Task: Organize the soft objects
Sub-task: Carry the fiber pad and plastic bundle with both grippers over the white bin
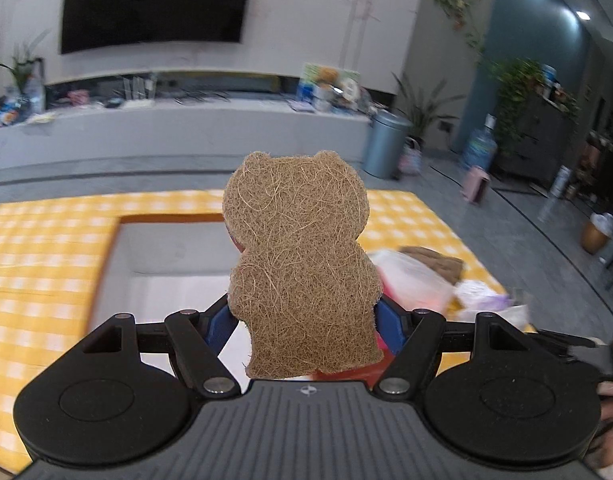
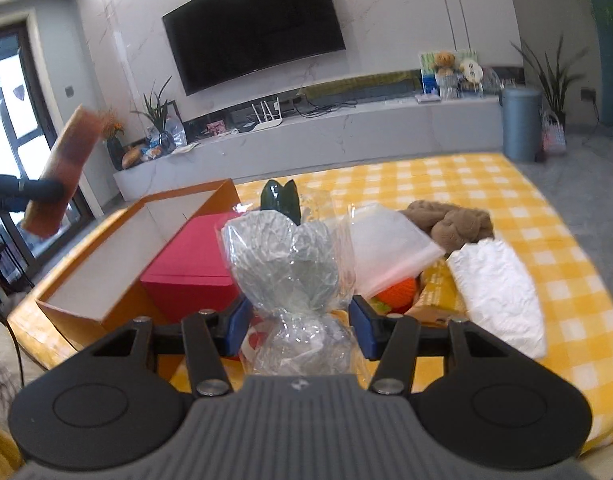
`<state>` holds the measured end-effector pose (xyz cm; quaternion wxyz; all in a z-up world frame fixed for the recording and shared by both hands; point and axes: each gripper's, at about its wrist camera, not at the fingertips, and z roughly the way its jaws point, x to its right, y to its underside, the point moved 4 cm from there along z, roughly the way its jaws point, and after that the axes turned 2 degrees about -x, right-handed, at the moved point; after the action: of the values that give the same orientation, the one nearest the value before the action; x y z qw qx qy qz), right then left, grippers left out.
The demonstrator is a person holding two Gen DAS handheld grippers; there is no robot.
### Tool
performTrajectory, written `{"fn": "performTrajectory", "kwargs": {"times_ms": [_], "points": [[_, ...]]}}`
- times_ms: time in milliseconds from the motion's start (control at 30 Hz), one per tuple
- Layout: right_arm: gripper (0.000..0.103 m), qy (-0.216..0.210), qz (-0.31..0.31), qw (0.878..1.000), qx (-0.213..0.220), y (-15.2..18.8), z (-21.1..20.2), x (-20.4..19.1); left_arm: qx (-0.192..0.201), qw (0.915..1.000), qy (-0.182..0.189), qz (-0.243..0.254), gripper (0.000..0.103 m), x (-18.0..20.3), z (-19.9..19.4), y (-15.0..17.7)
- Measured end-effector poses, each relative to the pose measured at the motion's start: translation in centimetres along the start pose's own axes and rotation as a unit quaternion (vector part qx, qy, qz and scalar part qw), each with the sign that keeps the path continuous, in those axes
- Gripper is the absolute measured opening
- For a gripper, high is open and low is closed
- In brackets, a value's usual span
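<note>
**Over the yellow checked table, both grippers carry soft goods**

Above the open orange-walled cardboard box (image 1: 118, 240) near the table's (image 1: 38, 240) left edge, the left gripper (image 1: 304, 320) clamps an upright brown bear-shaped fibre sponge (image 1: 298, 264). Raised over the table's middle, the right gripper (image 2: 300, 320) pinches a crinkled clear plastic bag (image 2: 286, 264). Near the right edge lie a brown plush toy (image 2: 450, 220) and a white folded cloth (image 2: 498, 284).
</note>
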<state>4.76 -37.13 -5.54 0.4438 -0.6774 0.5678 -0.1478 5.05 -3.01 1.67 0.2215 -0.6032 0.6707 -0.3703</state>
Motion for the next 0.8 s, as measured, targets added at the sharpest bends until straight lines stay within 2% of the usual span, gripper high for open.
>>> {"fn": "performTrajectory", "kwargs": {"times_ms": [167, 233, 300, 500, 700, 800], "points": [[0.052, -0.022, 0.030, 0.999, 0.027, -0.6, -0.6, -1.1, 0.019, 0.9990, -0.025, -0.033, 0.083, -3.8, 0.4, 1.4], [0.052, -0.046, 0.048, 0.997, 0.038, -1.3, -0.9, -2.2, 0.025, 0.9975, -0.066, 0.001, 0.083, -4.4, 0.9, 1.6], [0.052, -0.078, 0.049, 0.994, 0.052, -2.4, -0.9, -4.4, 0.011, 0.9944, -0.102, 0.025, 0.083, -4.7, 1.9, 1.9], [0.052, -0.138, -0.030, 0.989, 0.054, -5.1, 2.4, -13.8, -0.017, 0.9950, -0.098, -0.003, 0.083, -6.3, 4.5, 1.9], [0.052, -0.135, -0.065, 0.989, 0.006, -4.6, 8.6, -19.5, -0.051, 0.9847, -0.164, -0.025, 0.083, -8.3, 5.6, 3.3], [0.052, -0.085, -0.083, 0.993, -0.023, -3.5, 11.2, -20.9, -0.058, 0.9795, -0.193, -0.011, 0.083, -8.5, 6.3, 3.7]]}}
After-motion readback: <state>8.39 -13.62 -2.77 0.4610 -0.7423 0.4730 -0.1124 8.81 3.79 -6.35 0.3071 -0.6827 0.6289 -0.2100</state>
